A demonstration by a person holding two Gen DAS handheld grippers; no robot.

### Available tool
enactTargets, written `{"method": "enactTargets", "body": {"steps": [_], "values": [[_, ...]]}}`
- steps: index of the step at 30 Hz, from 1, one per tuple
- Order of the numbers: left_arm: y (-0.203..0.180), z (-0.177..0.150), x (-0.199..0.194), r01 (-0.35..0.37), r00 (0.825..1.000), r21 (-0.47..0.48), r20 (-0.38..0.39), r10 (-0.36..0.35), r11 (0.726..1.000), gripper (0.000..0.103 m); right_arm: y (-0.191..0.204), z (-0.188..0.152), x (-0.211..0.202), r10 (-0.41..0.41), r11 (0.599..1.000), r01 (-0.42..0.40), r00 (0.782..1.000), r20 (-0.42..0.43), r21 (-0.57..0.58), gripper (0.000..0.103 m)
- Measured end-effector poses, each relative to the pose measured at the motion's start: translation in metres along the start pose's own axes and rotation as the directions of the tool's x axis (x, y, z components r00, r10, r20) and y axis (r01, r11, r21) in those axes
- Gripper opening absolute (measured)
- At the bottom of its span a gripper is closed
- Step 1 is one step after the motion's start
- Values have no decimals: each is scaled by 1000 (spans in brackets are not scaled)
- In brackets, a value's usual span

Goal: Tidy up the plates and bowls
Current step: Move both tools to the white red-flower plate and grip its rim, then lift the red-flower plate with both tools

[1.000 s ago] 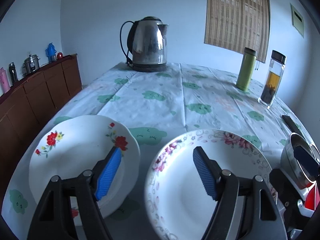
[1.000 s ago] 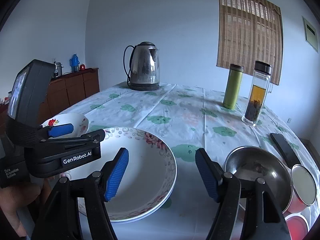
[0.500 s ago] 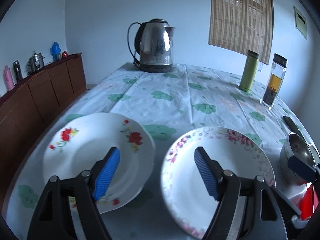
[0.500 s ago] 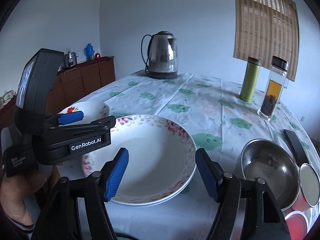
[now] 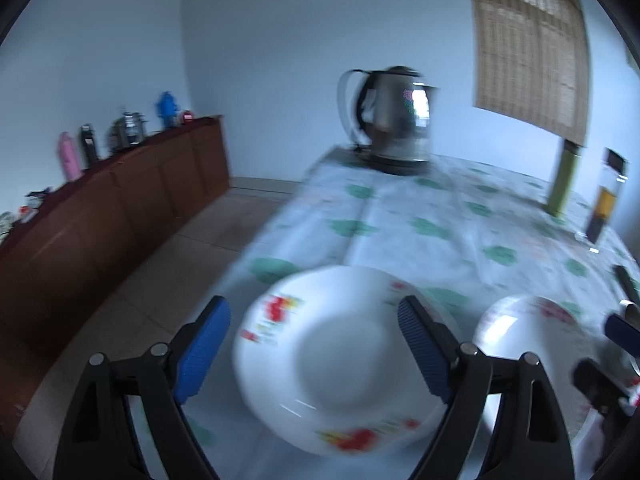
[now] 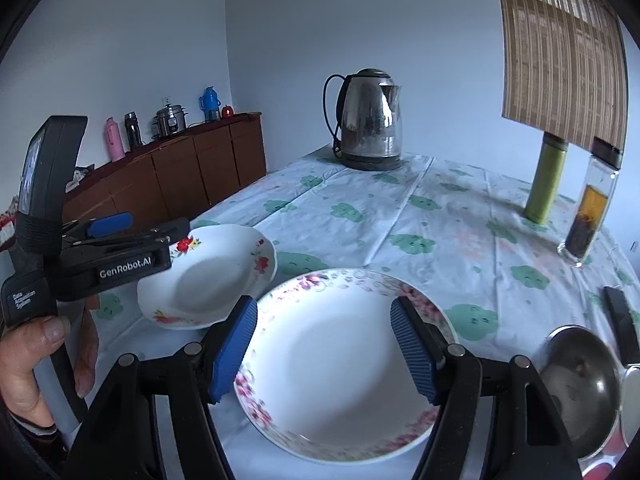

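Observation:
A white plate with red flowers [image 5: 336,364] lies near the table's left front edge; it also shows in the right wrist view [image 6: 208,276]. My left gripper [image 5: 312,352] is open and hovers over it, empty. A larger plate with a pink flower rim [image 6: 340,364] lies to its right, also in the left wrist view [image 5: 532,352]. My right gripper [image 6: 324,348] is open above that plate, empty. A steel bowl [image 6: 580,384] sits at the right. The left gripper's body [image 6: 104,256] reaches toward the red-flower plate.
A steel kettle [image 6: 370,120] stands at the table's far end. A green flask [image 6: 548,180] and a glass tea bottle [image 6: 592,212] stand at the right. A dark remote [image 6: 620,320] lies by the steel bowl. A wooden sideboard [image 6: 168,176] runs along the left wall.
My left gripper has swung left, from between the two plates to over the red-flower plate; its view is blurred. My right gripper has moved left and now centres on the pink-rimmed plate.

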State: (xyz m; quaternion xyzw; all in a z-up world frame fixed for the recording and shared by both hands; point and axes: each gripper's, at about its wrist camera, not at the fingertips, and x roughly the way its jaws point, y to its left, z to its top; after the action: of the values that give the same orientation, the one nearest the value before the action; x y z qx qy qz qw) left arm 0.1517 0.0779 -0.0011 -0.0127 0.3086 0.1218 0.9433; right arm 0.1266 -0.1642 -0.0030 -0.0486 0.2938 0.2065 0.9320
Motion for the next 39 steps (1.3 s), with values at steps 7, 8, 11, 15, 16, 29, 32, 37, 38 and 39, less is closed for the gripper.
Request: {"method": "enactTargets", "body": {"steps": [7, 8, 11, 15, 16, 29, 32, 37, 38, 39], "values": [[44, -6, 45, -65, 995, -100, -82, 57, 993, 87, 21, 13, 36, 48, 999, -48, 998, -39, 4, 58], [47, -9, 51, -57, 994, -113, -94, 47, 992, 86, 23, 15, 41, 51, 999, -51, 998, -46, 2, 57], [46, -16, 60, -43, 992, -111, -120, 29, 993, 84, 28, 20, 56, 57, 998, -58, 996, -65, -3, 49], [45, -19, 62, -31, 992, -85, -127, 20, 996, 84, 36, 23, 74, 46, 999, -48, 993, -104, -12, 46], [45, -19, 63, -24, 991, -87, -136, 11, 996, 83, 39, 24, 79, 43, 999, -46, 992, -118, -18, 46], [39, -25, 70, 88, 974, -87, -200, -104, 992, 63, 65, 28, 118, -1, 997, -19, 970, -243, -79, 39], [35, -27, 74, 109, 967, -81, -222, -125, 991, 55, 68, 30, 125, -11, 996, -14, 960, -280, -87, 39], [32, -31, 76, 114, 961, -68, -246, -127, 991, 53, 71, 31, 137, -37, 994, 1, 939, -342, -105, 39], [33, -31, 77, 112, 961, -68, -248, -125, 991, 52, 74, 32, 140, -51, 992, 7, 934, -353, -126, 39], [33, -31, 77, 109, 960, -69, -251, -123, 992, 52, 75, 32, 143, -61, 990, 10, 931, -361, -142, 39]]}}
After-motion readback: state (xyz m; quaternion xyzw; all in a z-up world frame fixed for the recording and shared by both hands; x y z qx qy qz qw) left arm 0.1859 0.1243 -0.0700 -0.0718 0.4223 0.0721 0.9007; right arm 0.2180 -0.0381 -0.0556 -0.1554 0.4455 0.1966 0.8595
